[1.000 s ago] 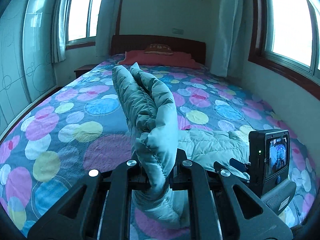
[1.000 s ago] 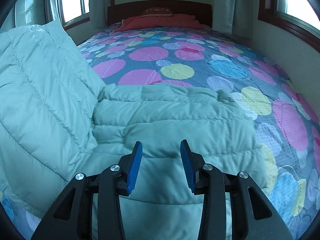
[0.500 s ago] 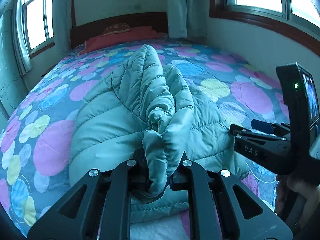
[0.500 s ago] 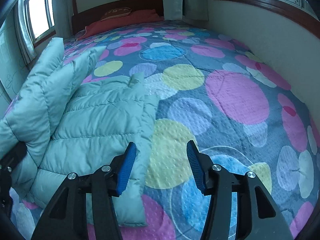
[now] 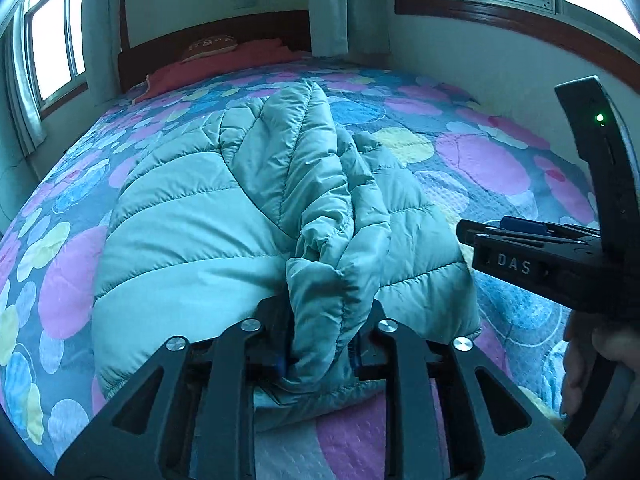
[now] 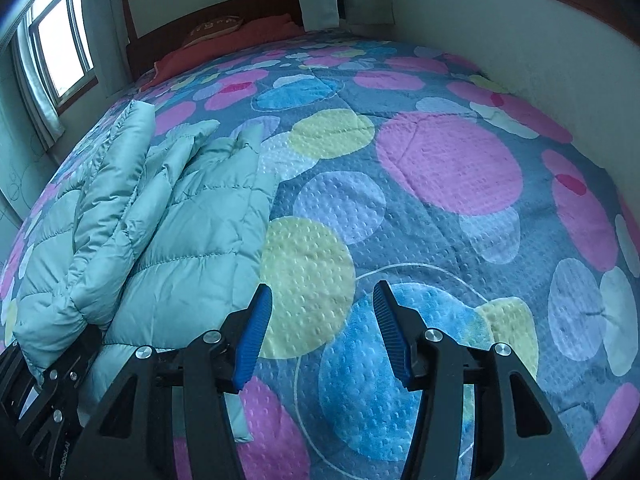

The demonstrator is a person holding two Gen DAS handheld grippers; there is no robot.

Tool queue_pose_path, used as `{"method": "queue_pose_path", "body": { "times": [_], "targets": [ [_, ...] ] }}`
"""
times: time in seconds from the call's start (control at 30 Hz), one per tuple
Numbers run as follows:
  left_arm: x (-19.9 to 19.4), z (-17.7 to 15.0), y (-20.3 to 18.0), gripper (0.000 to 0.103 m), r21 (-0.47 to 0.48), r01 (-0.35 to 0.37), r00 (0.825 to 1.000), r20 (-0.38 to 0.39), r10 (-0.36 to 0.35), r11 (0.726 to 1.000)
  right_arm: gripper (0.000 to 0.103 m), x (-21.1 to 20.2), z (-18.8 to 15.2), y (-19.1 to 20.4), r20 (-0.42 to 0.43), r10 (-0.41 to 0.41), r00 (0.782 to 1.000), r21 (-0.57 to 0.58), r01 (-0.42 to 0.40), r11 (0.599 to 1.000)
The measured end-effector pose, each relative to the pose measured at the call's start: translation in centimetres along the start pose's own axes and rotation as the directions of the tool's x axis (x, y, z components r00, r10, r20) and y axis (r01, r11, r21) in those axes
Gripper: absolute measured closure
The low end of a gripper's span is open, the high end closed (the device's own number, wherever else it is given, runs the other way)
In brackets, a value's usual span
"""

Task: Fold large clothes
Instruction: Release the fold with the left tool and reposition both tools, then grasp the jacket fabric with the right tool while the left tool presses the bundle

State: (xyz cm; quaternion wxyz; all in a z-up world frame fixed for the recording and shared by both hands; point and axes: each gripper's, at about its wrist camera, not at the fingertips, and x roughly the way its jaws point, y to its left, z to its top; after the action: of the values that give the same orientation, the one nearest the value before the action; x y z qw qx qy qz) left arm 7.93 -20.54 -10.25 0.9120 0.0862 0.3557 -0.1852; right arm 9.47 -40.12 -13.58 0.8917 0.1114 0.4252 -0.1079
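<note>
A pale green quilted puffer jacket (image 5: 192, 220) lies on the bed, partly folded over itself. My left gripper (image 5: 320, 340) is shut on a bunched edge of the jacket, and the held part drapes over the lower layer. In the right wrist view the jacket (image 6: 192, 232) lies at the left. My right gripper (image 6: 320, 320) is open and empty, over bare bedspread just right of the jacket's edge. It also shows at the right of the left wrist view (image 5: 520, 256).
The bed carries a blue bedspread with pink, yellow and blue circles (image 6: 440, 160). A red pillow (image 5: 224, 60) and a dark headboard (image 5: 216, 32) are at the far end. A wall with windows (image 5: 500, 52) runs along the right side.
My left gripper has carried the held jacket part down and over the lower layer. My right gripper has moved right, off the jacket, and opened a little wider.
</note>
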Motion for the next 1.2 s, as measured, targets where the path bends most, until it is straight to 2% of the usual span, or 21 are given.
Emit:
{"method": "queue_pose_path", "body": {
  "times": [0.13, 0.27, 0.4, 0.5, 0.6, 0.7, 0.73, 0.83, 0.9, 1.0, 1.17, 1.2],
  "targets": [
    [-2.5, -0.3, 0.1, 0.057, -0.017, 0.073, 0.997, 0.036, -0.072, 0.997, 0.05, -0.7, 0.1, 0.2, 0.01, 0.007, 1.0, 0.001, -0.007, 1.0],
    [-5.3, -0.6, 1.1, 0.05, -0.033, 0.127, 0.989, 0.087, -0.124, 0.991, 0.05, -1.5, 0.2, 0.8, 0.017, 0.02, 1.0, 0.004, -0.02, 1.0],
    [-7.2, -0.7, 4.5, 0.047, -0.134, 0.148, 0.983, 0.125, -0.131, 0.98, 0.05, -2.1, 0.7, 1.6, 0.027, 0.044, 0.999, 0.011, -0.045, 0.999],
    [-7.5, -1.0, 8.0, 0.047, -0.249, 0.128, 0.986, 0.138, -0.095, 0.96, 0.05, -2.6, 1.2, 2.6, 0.038, 0.067, 0.997, 0.015, -0.067, 0.998],
    [-6.9, -1.3, 11.3, 0.047, -0.346, 0.081, 0.991, 0.127, -0.038, 0.935, 0.05, -2.7, 1.9, 3.9, 0.044, 0.087, 0.995, 0.01, -0.088, 0.996],
    [-5.7, -1.8, 14.3, 0.047, -0.442, 0.052, 0.994, 0.111, -0.003, 0.895, 0.05, -2.8, 2.8, 5.2, 0.047, 0.128, 0.991, 0.017, -0.129, 0.991],
    [-5.2, -1.9, 15.3, 0.047, -0.476, 0.048, 0.995, 0.104, 0.002, 0.878, 0.05, -2.8, 3.1, 5.7, 0.047, 0.146, 0.988, 0.024, -0.147, 0.989],
    [-3.6, -2.4, 17.3, 0.047, -0.546, 0.05, 0.996, 0.083, -0.005, 0.836, 0.036, -2.4, 4.0, 7.0, 0.05, 0.201, 0.978, 0.049, -0.203, 0.978],
    [-2.2, -2.6, 18.0, 0.047, -0.568, 0.054, 0.998, 0.055, -0.028, 0.821, 0.036, -2.2, 4.4, 7.9, 0.049, 0.223, 0.974, 0.054, -0.226, 0.973],
    [-1.0, -3.2, 18.1, 0.047, -0.593, 0.073, 0.997, 0.038, -0.063, 0.802, 0.036, -1.4, 4.8, 9.3, 0.034, 0.26, 0.965, 0.056, -0.261, 0.964],
    [0.0, -3.1, 17.6, 0.046, -0.58, 0.079, 0.997, 0.034, -0.073, 0.811, 0.036, 1.4, 4.4, 10.4, -0.045, 0.292, 0.955, 0.065, -0.289, 0.955],
    [0.0, -3.1, 17.6, 0.046, -0.579, 0.082, 0.996, 0.034, -0.077, 0.811, 0.039, 1.7, 4.3, 10.4, -0.052, 0.298, 0.953, 0.073, -0.294, 0.953]
  ]
}}
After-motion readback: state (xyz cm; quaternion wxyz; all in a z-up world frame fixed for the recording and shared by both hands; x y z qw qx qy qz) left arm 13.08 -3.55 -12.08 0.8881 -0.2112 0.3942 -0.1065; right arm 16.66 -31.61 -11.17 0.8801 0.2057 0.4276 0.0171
